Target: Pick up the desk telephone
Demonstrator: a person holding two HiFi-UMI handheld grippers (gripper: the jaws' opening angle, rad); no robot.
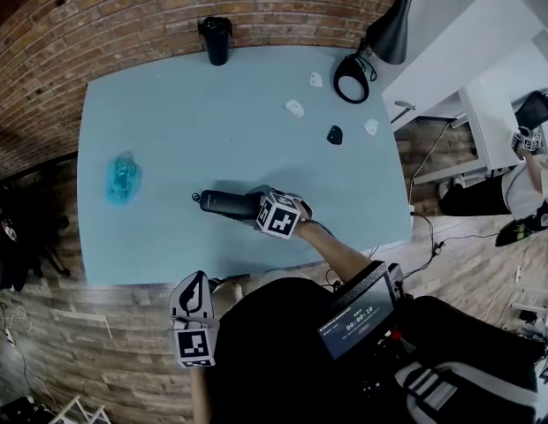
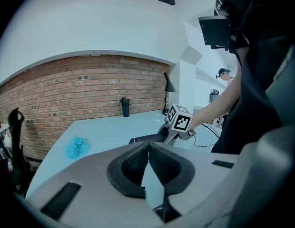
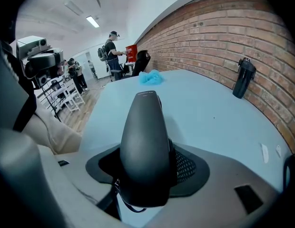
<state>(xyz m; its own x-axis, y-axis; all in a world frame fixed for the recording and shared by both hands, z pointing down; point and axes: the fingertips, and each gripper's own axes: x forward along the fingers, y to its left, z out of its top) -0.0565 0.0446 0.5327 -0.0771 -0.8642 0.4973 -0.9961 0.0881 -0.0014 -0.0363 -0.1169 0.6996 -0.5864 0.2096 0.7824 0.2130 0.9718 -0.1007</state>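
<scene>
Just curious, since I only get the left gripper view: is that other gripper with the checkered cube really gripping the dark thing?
Observer: Yes. In the right gripper view, the right gripper has both pads pressed on a black telephone handset.
Operator: And where is my own gripper?
Observer: The head view shows the left gripper at the near edge of the table, well apart from the handset.
Operator: Is anything hidden behind that cube?
Observer: Three small white pieces and a black one lie on the table, toward the lamp base.
</scene>
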